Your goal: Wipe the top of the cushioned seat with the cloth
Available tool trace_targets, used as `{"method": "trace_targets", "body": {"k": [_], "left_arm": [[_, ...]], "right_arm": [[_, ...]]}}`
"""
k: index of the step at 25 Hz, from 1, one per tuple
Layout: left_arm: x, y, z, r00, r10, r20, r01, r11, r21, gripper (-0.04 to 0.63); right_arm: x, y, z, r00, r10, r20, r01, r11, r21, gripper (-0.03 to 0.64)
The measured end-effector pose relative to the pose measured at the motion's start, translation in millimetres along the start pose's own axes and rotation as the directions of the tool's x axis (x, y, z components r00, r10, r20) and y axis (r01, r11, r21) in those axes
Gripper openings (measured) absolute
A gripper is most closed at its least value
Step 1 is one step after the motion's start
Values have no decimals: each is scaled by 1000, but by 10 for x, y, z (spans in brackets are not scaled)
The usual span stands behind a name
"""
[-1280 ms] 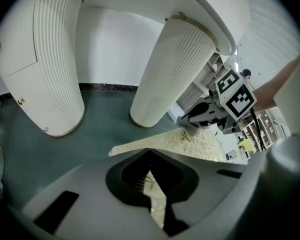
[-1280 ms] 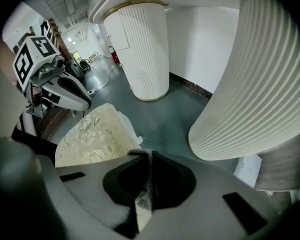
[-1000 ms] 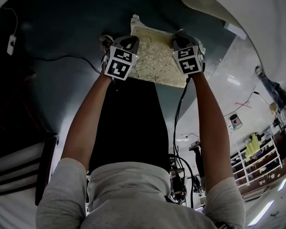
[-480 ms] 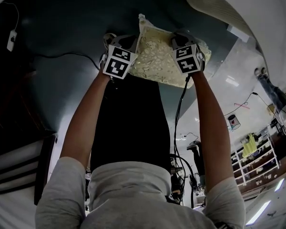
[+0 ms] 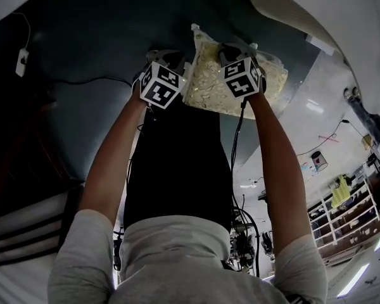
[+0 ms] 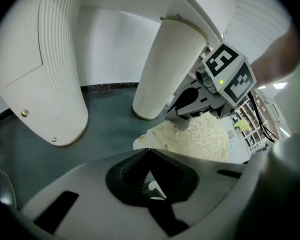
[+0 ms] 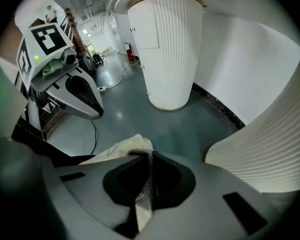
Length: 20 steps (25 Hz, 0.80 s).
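i have left tongs [image 6: 149, 153] and right tongs [image 7: 145, 156] both clenched on the cloth [image 5: 206, 81], its long axis running between them over the green floor [image 5: 101, 43]; i see no cushioned seat near it.

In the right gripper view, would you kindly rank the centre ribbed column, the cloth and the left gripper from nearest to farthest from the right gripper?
1. cloth, clamped in its jaws.
2. left gripper, alongside, upper left.
3. centre ribbed column, ahead across the floor.
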State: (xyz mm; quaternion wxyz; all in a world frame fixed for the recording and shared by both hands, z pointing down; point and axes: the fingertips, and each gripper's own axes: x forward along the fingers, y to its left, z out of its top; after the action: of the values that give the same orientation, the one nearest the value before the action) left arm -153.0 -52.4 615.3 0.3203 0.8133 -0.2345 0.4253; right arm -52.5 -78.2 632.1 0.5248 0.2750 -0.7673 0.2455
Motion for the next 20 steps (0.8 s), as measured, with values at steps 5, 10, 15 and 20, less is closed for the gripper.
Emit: {"method": "trace_targets", "body": {"k": [5,10,15,20], "left_arm": [[27,7,29,999,-30,-10,31,995,94,15],[180,-93,141,999,-48,2,46,966,254,15],[328,-163,138,999,-30,-27,39,898,439,89],[365,-228,138,998,-60,-26,65,846,529,204]], "right_arm": [[66,149,180,1000,14,23,-13,999,-34,14],[116,275,274,996,56,70,-57,998,0,14],[156,415,345,981,158,113,-169,982,88,14],[166,478,376,967,210,144,-224,970,90,14]]}}
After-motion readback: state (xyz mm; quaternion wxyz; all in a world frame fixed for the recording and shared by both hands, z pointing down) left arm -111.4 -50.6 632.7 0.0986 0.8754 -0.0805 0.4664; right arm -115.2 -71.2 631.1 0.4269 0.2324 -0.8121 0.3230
